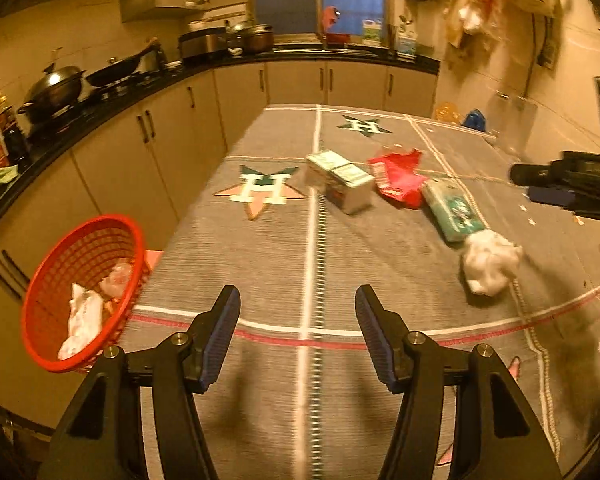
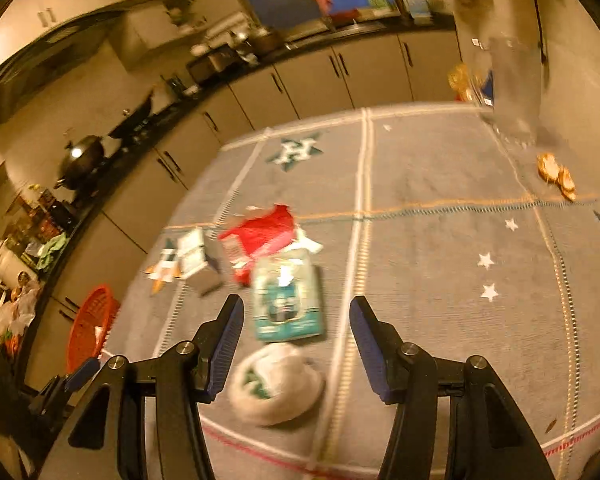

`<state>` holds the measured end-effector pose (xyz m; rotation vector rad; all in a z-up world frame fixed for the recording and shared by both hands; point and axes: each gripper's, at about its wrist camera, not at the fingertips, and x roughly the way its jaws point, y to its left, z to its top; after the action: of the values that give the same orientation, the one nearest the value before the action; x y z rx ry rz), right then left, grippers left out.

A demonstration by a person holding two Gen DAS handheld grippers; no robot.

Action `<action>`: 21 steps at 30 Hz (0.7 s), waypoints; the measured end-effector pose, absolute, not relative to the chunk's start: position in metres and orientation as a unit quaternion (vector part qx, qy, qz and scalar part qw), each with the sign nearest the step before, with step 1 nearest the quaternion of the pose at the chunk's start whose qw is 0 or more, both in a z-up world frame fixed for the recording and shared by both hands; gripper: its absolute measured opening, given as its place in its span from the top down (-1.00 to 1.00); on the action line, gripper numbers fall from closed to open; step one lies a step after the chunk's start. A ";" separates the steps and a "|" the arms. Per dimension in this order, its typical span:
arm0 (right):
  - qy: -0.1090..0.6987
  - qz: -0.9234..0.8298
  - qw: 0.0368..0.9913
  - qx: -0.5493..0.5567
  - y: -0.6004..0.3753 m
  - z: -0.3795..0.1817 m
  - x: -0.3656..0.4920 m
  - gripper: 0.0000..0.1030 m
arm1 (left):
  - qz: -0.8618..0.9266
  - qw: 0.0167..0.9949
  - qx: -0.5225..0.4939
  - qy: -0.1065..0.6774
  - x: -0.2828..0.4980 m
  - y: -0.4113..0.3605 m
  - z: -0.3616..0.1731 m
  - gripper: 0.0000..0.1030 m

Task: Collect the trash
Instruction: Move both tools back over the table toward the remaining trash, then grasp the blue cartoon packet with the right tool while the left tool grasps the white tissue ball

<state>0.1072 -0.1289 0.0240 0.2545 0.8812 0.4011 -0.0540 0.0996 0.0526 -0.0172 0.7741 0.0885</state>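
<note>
A red mesh basket [image 1: 80, 292] hangs at the table's left edge and holds crumpled white wrappers [image 1: 85, 318]; it also shows in the right wrist view [image 2: 90, 330]. On the grey cloth lie a white carton [image 1: 340, 180], a red wrapper [image 1: 398, 178], a teal packet [image 1: 454, 210] and a crumpled white wad [image 1: 490, 262]. My left gripper [image 1: 298, 318] is open and empty above the cloth, right of the basket. My right gripper [image 2: 296, 330] is open and empty, above the wad [image 2: 276, 384] and the teal packet [image 2: 286, 300]. The red wrapper [image 2: 262, 234] and carton [image 2: 196, 264] lie beyond.
The table [image 1: 260, 264] stands beside kitchen cabinets [image 1: 140, 148] with a wok [image 1: 54, 90] on the counter. Orange snack pieces [image 2: 556, 174] lie at the cloth's far right. A clear container [image 2: 516, 88] stands at the far right corner. The other gripper's body [image 1: 572, 184] enters from the right.
</note>
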 end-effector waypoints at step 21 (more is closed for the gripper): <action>0.497 0.179 0.848 -0.041 -0.042 -0.028 0.157 -0.03 | -0.006 0.919 -0.012 0.395 -0.042 0.082 0.045 -0.20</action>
<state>0.1567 -0.0421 -0.0284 -0.0871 1.0487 0.3782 -0.0417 0.0824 0.0449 -0.0248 0.8117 -0.0127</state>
